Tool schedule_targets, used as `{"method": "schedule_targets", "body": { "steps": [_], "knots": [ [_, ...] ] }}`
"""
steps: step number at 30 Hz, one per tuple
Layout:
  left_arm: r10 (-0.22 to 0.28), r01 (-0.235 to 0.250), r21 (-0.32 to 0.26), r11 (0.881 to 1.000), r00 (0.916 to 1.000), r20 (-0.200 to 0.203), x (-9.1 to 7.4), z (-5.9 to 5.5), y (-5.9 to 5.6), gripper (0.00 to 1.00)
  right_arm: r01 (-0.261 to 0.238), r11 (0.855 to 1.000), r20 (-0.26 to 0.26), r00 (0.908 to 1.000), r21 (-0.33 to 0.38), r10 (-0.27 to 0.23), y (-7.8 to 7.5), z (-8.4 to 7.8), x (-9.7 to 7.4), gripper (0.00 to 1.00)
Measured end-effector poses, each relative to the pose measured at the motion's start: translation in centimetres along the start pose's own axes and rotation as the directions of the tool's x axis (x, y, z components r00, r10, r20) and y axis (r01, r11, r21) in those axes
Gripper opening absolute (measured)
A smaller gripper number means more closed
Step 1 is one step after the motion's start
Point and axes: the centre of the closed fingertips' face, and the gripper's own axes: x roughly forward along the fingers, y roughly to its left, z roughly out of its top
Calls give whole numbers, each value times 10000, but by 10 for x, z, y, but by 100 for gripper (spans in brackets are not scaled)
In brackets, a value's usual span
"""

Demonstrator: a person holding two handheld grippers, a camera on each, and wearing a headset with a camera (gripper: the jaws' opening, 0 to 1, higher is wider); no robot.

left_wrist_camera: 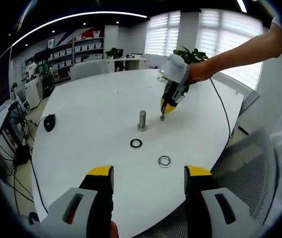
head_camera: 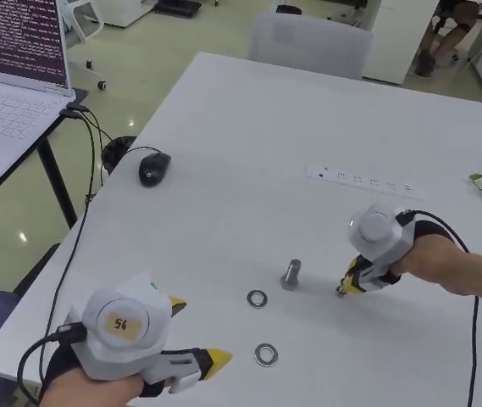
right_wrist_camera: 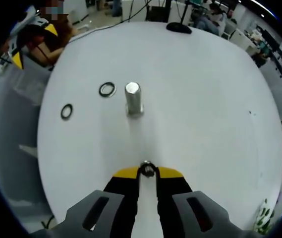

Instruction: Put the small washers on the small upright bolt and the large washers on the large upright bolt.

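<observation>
my left gripper (left_wrist_camera: pixel 149 173) hangs low over the near edge of the white table (head_camera: pixel 224 127); its yellow-tipped jaws stand wide apart with nothing between them; my right gripper (right_wrist_camera: pixel 147 172) is tipped down to the tabletop on the far side of the work, its jaws drawn close on a small metal piece (right_wrist_camera: pixel 147 169) pinched right at the tips; whether that piece is a small washer or the top of the small bolt i cannot tell, it is too small; the large bolt (head_camera: pixel 290 275) stands upright on its head just beside the right gripper's tips, apart from them, with no washer on it; two large washers lie flat on the table; the near washer (head_camera: pixel 266 354) sits just off my left gripper's tips; the far washer (head_camera: pixel 257 298) lies close to the large bolt without touching it; further back a black mouse (head_camera: pixel 154 168) rests near the table's left edge, a white power strip (head_camera: pixel 363 180) lies across the far side, and an open laptop (head_camera: pixel 12 76) sits on a stand to the left.
</observation>
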Motion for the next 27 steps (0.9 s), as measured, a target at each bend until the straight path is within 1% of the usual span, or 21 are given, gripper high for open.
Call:
{"method": "schedule_targets", "body": {
  "steps": [7,13,22,27],
  "knots": [
    [68,-68,-50,10000,10000,-22,-1,-1,2,57,-136,9994,-328,9994,-313,126,3,-6,12,14],
    [108,-109,-124,9999,9999,-52,-2,-3,3,57,-205,9994,-314,9993,-293,196,4,-5,15,14],
    [125,-125,-88,9999,9999,-25,-1,0,4,57,-166,9995,-197,9997,-285,160,5,-2,12,19],
    [105,-105,-22,9999,9999,-23,-1,1,3,57,24,9999,-6,10000,-140,-25,2,-1,3,22]
  ]
}}
